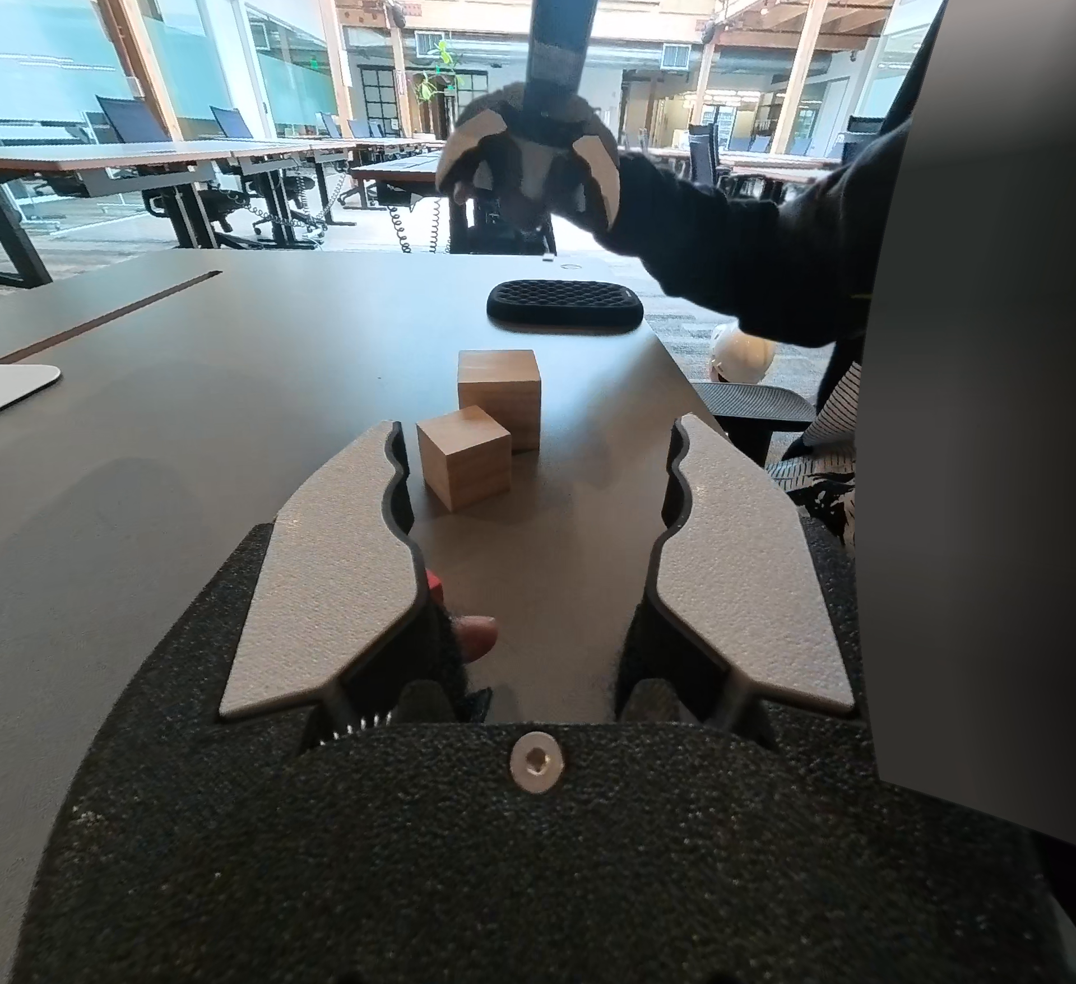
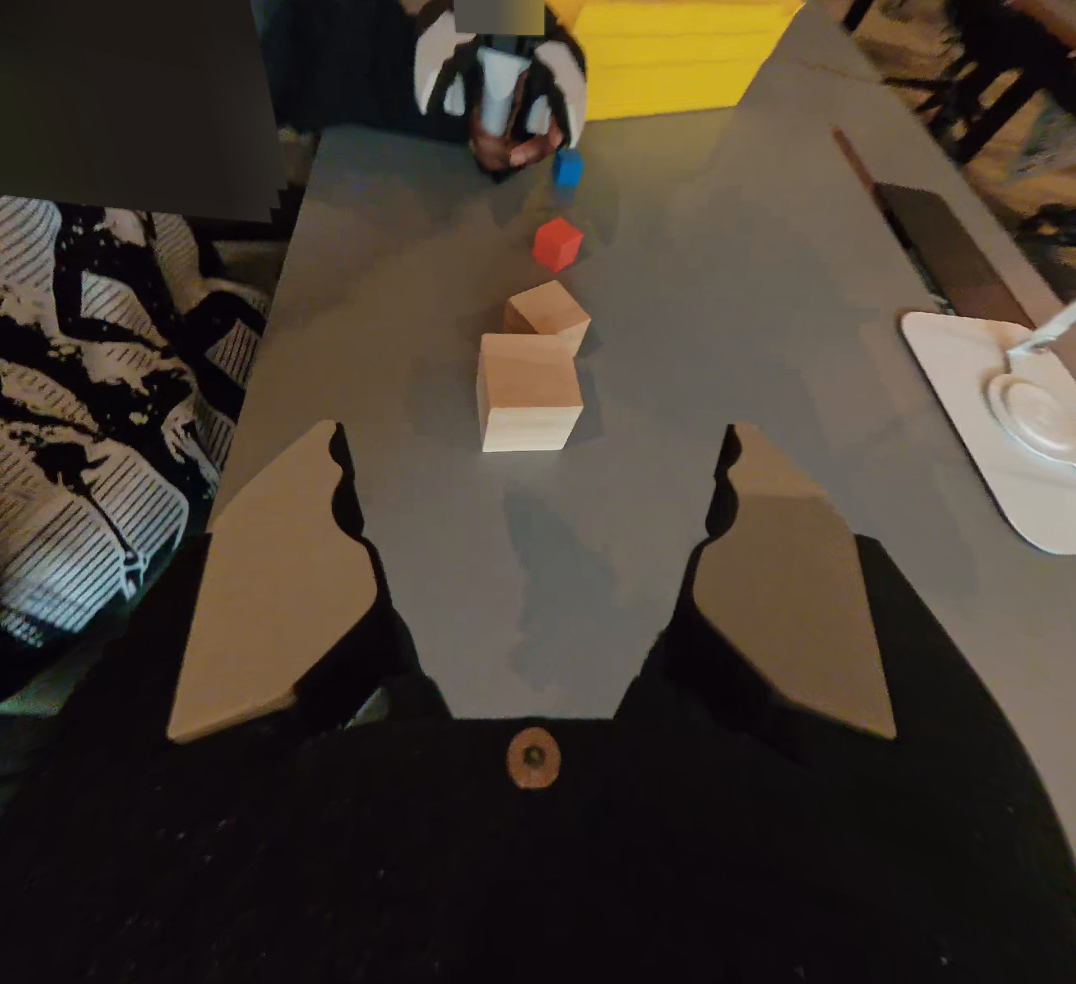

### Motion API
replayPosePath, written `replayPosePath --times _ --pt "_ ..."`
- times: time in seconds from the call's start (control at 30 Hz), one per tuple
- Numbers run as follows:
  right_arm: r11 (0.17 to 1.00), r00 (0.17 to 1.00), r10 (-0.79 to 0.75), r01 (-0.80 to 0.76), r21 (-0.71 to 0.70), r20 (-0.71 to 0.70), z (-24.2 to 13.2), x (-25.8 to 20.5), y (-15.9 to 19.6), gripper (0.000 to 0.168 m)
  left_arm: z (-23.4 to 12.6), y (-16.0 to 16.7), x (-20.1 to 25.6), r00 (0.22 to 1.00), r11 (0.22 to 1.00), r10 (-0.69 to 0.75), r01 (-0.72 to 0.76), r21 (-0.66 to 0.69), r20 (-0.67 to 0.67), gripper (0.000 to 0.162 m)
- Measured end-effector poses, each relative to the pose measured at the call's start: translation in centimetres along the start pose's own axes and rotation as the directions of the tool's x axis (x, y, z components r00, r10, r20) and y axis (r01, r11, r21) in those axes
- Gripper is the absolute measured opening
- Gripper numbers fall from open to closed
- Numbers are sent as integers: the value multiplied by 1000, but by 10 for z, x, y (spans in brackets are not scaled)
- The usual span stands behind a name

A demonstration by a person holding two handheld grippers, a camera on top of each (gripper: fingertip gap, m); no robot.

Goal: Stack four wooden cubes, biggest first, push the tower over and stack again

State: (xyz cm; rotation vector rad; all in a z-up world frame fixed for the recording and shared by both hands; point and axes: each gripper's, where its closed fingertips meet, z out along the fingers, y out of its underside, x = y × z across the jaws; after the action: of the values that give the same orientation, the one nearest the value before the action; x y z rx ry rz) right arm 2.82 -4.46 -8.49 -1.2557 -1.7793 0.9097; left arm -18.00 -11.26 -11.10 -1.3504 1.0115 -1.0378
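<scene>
Both grippers, left and right, are spread wide holding nothing over the grey table, where four cubes sit unstacked in a row: big wooden cube, smaller wooden cube, red cube, blue cube, no readable writing anywhere.

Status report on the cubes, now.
Left tool open, right tool open, both empty. Four cubes lie loose on the table: big cube, medium cube, red cube, blue cube. Nothing stacked, nothing in the way.
</scene>
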Motion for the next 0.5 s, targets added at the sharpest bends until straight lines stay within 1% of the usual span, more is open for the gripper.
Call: replayPosePath --times 0.13,0.27,0.37,0.5 --pt "983 994 84 -71 167 -69 -26 4 3 119 0 0 0 1000 1000 7 -7 0 5 86" --pt "941 982 147 -101 322 -121 -53 6 9 115 0 -1 -1 1000 1000 7 -7 5 12 88" --pt "917 974 154 -78 392 -164 -68 5 20 114 0 0 -1 1000 1000 9 -9 0 16 90" --pt "903 964 187 -93 419 -189 -76 3 41 119 0 0 -1 1000 1000 8 -8 -4 17 91"
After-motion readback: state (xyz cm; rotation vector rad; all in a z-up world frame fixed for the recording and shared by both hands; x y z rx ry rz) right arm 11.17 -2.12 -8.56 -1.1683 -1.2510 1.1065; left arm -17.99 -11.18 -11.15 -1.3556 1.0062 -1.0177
